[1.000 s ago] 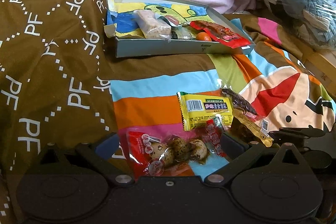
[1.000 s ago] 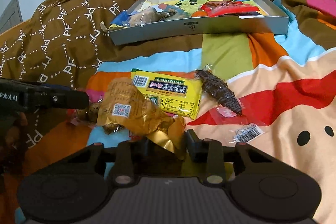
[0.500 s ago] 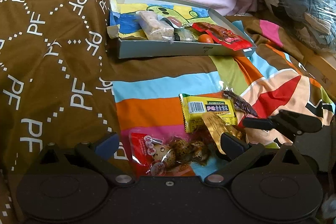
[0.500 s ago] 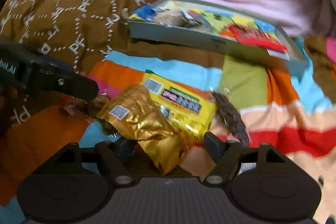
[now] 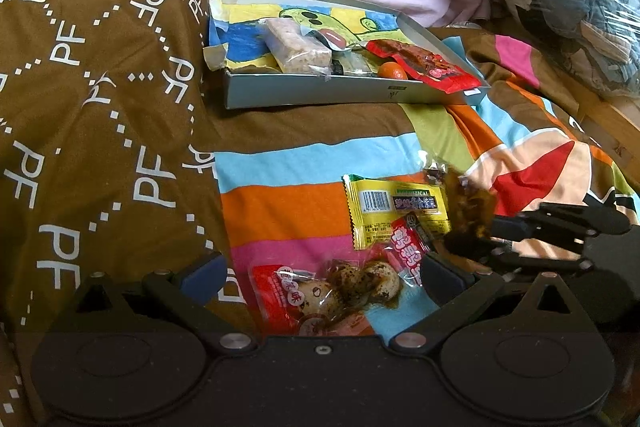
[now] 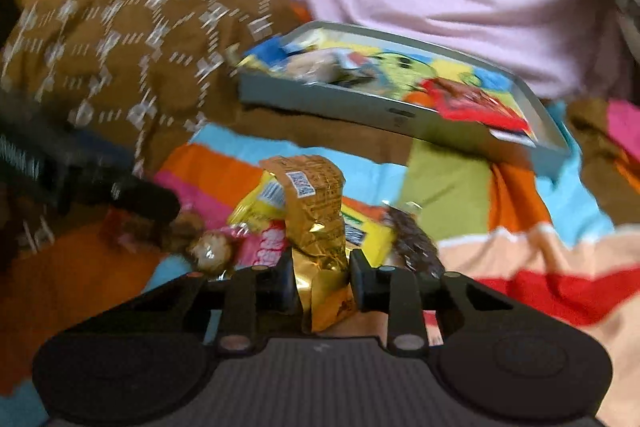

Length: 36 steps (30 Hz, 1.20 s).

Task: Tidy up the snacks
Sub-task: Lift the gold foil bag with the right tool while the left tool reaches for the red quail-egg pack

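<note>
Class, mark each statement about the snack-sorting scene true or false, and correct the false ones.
1. The right tongs grip a gold foil packet. True.
2. The left tongs are shut on the quail egg packet. False: they are open, with the packet lying between the fingers.
3. The grey tray holds a red packet and a small orange fruit. True.
4. The yellow packet lies inside the tray. False: it lies on the striped bedcover.

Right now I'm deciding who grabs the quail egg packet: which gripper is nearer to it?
Left. The left gripper sits open with the quail egg packet between its fingers; the right gripper, off to the side, is shut on the gold packet.
</note>
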Each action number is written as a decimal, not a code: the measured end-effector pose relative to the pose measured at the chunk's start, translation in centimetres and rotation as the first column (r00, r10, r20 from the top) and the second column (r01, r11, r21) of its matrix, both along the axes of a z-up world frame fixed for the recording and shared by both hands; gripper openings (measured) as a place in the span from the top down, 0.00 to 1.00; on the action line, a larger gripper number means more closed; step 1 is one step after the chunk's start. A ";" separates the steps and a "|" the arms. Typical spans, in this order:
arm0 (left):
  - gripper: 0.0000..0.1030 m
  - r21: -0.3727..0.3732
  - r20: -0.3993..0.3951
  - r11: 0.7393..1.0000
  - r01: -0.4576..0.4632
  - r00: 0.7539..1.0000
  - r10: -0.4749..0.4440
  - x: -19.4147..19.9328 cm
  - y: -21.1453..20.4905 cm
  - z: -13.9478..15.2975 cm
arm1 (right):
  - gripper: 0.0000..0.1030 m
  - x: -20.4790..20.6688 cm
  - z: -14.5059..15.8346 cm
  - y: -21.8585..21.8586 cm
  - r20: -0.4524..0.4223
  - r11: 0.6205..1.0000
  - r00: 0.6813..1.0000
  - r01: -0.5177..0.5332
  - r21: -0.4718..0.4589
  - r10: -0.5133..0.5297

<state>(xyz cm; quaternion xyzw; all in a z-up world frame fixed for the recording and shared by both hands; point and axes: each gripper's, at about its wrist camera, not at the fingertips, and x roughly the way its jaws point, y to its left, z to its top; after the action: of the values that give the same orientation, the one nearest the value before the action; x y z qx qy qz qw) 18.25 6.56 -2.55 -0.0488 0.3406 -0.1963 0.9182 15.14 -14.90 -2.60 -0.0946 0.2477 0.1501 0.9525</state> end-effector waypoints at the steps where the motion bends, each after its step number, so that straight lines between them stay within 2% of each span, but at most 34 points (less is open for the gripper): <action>1: 0.01 0.001 0.000 1.000 0.000 1.000 0.000 0.0 0.0 0.0 | 0.70 -0.1 0.2 -0.7 -0.015 0.999 1.000 0.013 0.045 -0.013; 4: 0.01 0.009 0.000 1.000 -0.002 1.000 0.002 0.0 -0.1 -0.1 | 0.70 -1.0 0.7 -2.6 -0.077 0.979 0.996 0.066 0.195 -0.052; 7: 0.01 0.019 -0.003 1.000 -0.012 1.000 0.012 0.1 -0.1 -0.1 | 0.70 -2.2 0.9 -3.9 -0.124 0.941 0.992 0.076 0.328 -0.037; 11: 0.01 0.035 0.007 0.999 -0.020 1.000 0.020 0.1 -0.1 -0.1 | 0.72 -3.8 0.9 -4.3 -0.141 0.925 0.990 0.055 0.377 -0.001; 13: 0.01 0.046 0.024 0.999 -0.016 1.000 0.014 -0.1 -0.2 0.0 | 0.82 -4.2 0.9 -4.4 -0.136 0.925 0.991 0.050 0.376 0.002; 20: 0.01 0.126 0.083 0.991 0.048 0.995 -0.058 -1.1 -1.5 0.3 | 0.82 -5.3 0.3 -5.6 -0.165 0.905 0.986 0.068 0.420 0.003; 25: 0.01 0.200 0.096 0.970 0.138 0.982 -0.160 -1.5 -2.4 0.5 | 0.82 -6.0 0.1 -6.9 -0.173 0.876 0.985 0.075 0.476 0.009; 28: 0.01 0.313 0.082 0.923 0.226 0.961 -0.263 -1.2 -3.1 0.2 | 0.82 -6.6 -0.3 -7.6 -0.181 0.861 0.983 0.065 0.504 0.032; 30: 0.01 0.405 0.046 0.866 0.292 0.940 -0.338 -0.8 -3.7 -0.3 | 0.82 -7.0 -0.6 -7.9 -0.186 0.857 0.982 0.059 0.511 0.044; 32: 0.01 0.504 0.023 0.797 0.333 0.917 -0.398 -0.5 -4.2 -1.0 | 0.82 -7.4 -0.9 -8.2 -0.195 0.852 0.979 0.061 0.519 0.049; 33: 0.01 0.559 0.021 0.753 0.348 0.902 -0.432 -0.3 -4.6 -1.4 | 0.82 -7.4 -1.1 -8.3 -0.200 0.850 0.978 0.063 0.523 0.050; 34: 0.01 0.589 0.019 0.723 0.361 0.888 -0.459 -0.2 -4.8 -1.5 | 0.82 -7.5 -1.3 -8.4 -0.205 0.847 0.977 0.067 0.527 0.051; 36: 0.01 0.609 -0.001 0.685 0.399 0.864 -0.503 0.4 -5.4 -1.5 | 0.82 -7.5 -1.4 -8.6 -0.209 0.844 0.977 0.068 0.532 0.052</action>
<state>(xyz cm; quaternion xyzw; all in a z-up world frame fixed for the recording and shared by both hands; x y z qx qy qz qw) 18.68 1.19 -4.02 0.3411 0.3078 -0.3041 0.8345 7.63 -23.45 -4.03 0.1931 0.2978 0.2186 0.9090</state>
